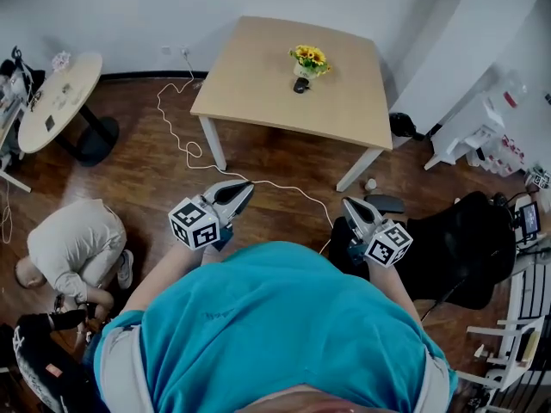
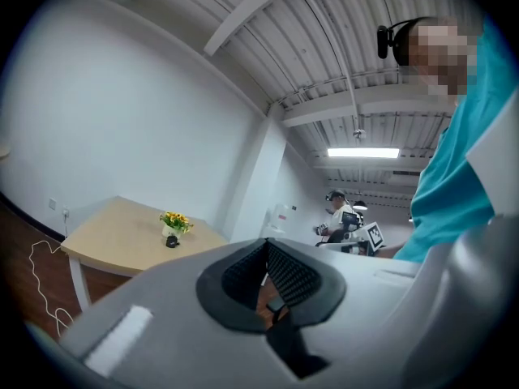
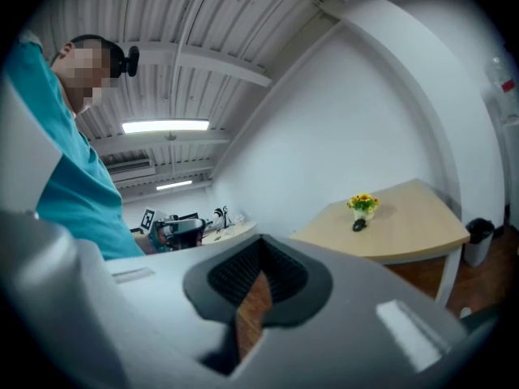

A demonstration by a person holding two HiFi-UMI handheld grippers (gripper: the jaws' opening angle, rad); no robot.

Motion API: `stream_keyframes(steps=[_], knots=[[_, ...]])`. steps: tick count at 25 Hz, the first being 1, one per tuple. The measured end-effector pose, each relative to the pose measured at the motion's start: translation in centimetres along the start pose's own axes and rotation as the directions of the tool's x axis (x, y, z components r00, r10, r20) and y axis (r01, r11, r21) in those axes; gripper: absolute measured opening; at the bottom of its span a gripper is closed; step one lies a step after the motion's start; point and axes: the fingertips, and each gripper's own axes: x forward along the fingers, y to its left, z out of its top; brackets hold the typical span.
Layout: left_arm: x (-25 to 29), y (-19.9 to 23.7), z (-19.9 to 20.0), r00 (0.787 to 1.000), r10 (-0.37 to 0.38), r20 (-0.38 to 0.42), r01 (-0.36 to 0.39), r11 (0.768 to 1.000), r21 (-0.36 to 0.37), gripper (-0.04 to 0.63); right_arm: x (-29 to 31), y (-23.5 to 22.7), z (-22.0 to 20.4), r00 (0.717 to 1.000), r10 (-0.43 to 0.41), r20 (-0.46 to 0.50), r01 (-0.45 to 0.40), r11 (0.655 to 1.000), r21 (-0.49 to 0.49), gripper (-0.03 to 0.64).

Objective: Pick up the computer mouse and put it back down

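Note:
A small black computer mouse (image 1: 300, 85) lies on the light wooden table (image 1: 258, 67), right in front of a pot of yellow flowers (image 1: 309, 59). It shows far off in the left gripper view (image 2: 172, 241) and the right gripper view (image 3: 358, 225). My left gripper (image 1: 245, 185) and right gripper (image 1: 349, 203) are held close to my body over the wooden floor, well short of the table, pointing level toward it. Both have their jaws together with nothing between them; the tips meet in the left gripper view (image 2: 266, 245) and the right gripper view (image 3: 261, 245).
A person (image 1: 73, 248) crouches on the floor at my left. A round table (image 1: 60, 101) stands at the far left. A white cable (image 1: 176, 136) trails across the floor to the table leg. A black chair (image 1: 465, 248) and white shelving (image 1: 469, 132) stand at the right.

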Motion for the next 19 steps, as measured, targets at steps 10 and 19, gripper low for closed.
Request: stream_keyframes(steps=[10, 19], knots=[[0.9, 0.0, 0.4, 1.0, -0.006, 0.01, 0.006, 1.0, -0.009, 0.005, 0.1, -0.5, 0.1, 1.0, 0.012, -0.007, -0.012, 1.0, -0.007, 0.0], [0.7, 0.7, 0.8, 1.0, -0.004, 0.02, 0.004, 1.0, -0.01, 0.005, 0.8, -0.2, -0.2, 0.999, 0.024, -0.029, -0.024, 0.999, -0.022, 0.0]])
